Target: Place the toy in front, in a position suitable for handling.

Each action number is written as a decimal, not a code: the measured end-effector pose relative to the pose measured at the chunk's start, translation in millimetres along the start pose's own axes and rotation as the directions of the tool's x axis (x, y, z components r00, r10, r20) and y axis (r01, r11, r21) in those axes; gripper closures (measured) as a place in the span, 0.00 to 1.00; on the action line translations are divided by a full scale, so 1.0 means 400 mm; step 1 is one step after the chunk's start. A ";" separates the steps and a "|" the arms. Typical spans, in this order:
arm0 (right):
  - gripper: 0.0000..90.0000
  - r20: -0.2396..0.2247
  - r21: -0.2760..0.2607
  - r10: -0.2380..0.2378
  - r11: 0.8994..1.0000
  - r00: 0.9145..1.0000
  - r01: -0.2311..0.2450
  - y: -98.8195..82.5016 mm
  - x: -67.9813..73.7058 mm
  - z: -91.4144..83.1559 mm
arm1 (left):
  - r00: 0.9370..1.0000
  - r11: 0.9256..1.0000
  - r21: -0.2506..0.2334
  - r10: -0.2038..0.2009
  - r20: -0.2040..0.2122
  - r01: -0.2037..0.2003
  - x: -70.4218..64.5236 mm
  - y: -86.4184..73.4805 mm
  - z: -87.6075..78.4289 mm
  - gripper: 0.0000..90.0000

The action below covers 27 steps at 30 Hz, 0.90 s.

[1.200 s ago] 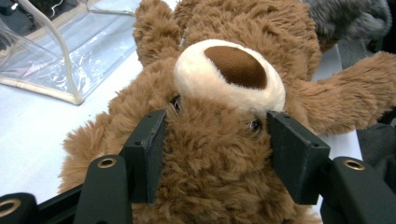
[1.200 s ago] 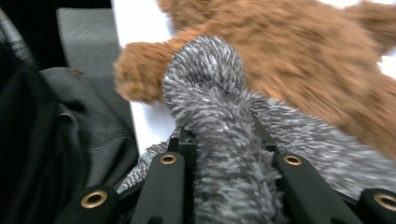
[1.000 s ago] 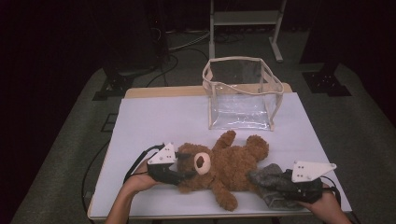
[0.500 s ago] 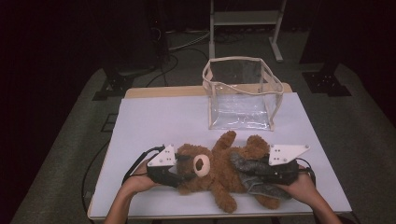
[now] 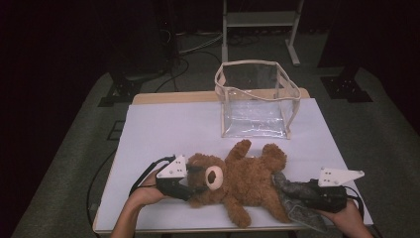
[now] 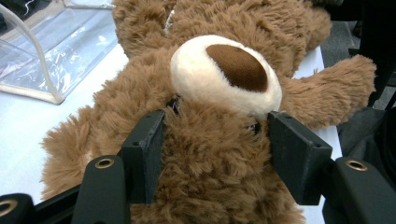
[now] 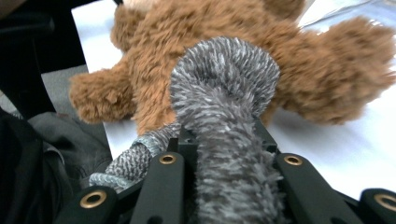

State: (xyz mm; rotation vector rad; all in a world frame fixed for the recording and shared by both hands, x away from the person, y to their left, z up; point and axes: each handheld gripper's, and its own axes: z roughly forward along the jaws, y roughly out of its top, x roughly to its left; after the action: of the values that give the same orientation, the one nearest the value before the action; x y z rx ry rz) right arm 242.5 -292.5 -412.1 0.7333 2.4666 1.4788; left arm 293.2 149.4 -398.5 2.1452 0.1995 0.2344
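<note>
Left tongs (image 5: 194, 182) sit at the near left of the surface (image 5: 163, 129), and I have them pinching the teddy bear (image 5: 242, 179) by the head. In the left gripper view the two pads (image 6: 145, 154) press into the fur on either side of the forehead, just below the cream muzzle, so the head stays anchored while the other end gets worked. The bear lies on its back near the near edge, head to the left, legs to the right, arms spread.

The far centre holds the clear bag (image 5: 255, 101), upright and open-topped, well apart from the bear. My guess is it's parked there as the drop target once the bear is dressed or bundled, open side up for easy loading.

Right tongs (image 5: 297, 191) are at the near right, clamped on a grey knit piece (image 5: 293, 194). In the right gripper view the fuzzy grey fabric (image 7: 224, 121) runs straight up between the jaws and bulges over them, touching the bear's lower body. Holding it by the bunched middle keeps the free end pointed at the bear's leg. Whether it's a scarf or a sock, I cannot tell.
</note>
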 end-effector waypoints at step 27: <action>0.79 -0.151 -0.002 -0.070 0.997 0.986 0.071 0.174 -0.030 0.171 | 1.000 0.998 -0.067 0.011 0.018 -0.009 0.012 0.041 -0.015 0.31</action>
State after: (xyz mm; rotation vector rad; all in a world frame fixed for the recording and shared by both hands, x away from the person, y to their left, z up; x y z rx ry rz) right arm 301.8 -218.2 -387.0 0.5466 2.5766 1.5579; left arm 297.2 146.4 -381.0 2.0814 0.1680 0.2242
